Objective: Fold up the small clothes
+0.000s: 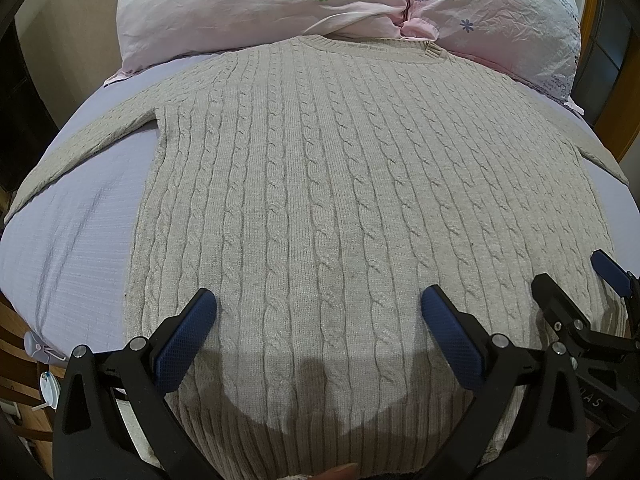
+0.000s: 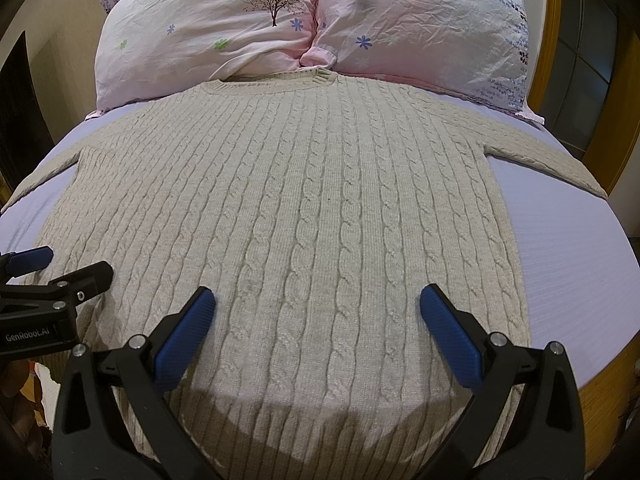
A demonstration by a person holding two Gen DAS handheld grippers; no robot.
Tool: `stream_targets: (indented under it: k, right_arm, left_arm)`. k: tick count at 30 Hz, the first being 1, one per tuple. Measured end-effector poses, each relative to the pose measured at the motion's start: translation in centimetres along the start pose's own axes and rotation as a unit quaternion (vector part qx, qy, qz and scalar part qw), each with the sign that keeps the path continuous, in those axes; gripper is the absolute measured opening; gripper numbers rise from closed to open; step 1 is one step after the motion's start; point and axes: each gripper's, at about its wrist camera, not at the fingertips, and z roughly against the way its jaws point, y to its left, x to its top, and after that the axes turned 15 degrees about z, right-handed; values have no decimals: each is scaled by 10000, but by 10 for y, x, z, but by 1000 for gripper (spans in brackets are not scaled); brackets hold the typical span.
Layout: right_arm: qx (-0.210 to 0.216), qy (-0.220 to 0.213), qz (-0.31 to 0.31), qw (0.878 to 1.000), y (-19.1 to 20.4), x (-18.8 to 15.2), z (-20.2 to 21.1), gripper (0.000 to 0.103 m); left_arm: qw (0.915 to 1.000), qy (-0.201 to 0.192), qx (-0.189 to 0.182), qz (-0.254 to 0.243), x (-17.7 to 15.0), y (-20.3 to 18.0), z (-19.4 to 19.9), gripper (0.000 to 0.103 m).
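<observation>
A beige cable-knit sweater (image 1: 340,200) lies flat on the bed, collar toward the pillows, both sleeves spread out to the sides. It also shows in the right wrist view (image 2: 320,208). My left gripper (image 1: 318,300) is open and empty, hovering over the sweater's lower left part near the hem. My right gripper (image 2: 316,300) is open and empty over the lower right part. The right gripper shows at the right edge of the left wrist view (image 1: 576,280), and the left gripper at the left edge of the right wrist view (image 2: 68,268).
The sweater rests on a lavender bed sheet (image 1: 80,232), which also shows in the right wrist view (image 2: 568,240). Two pink floral pillows (image 1: 280,4) (image 2: 420,32) lie behind the collar. A wooden bed frame (image 2: 624,128) runs along the right.
</observation>
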Motion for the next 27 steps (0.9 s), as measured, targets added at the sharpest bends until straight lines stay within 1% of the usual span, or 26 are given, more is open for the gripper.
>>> stream_targets:
  k: [21, 25, 27]
  right_arm:
    - [-4, 0, 5, 10000, 0, -2, 1, 101]
    - [15, -28, 35, 10000, 0, -3, 2, 101]
    - [105, -112, 111, 9998, -1, -3, 1, 101]
  left_arm:
    - [10000, -9, -1, -1, 0, 0, 0, 102]
    - [9999, -116, -27, -6, -3, 1, 1, 102]
    - [9997, -230, -56, -25, -6, 3, 3, 102]
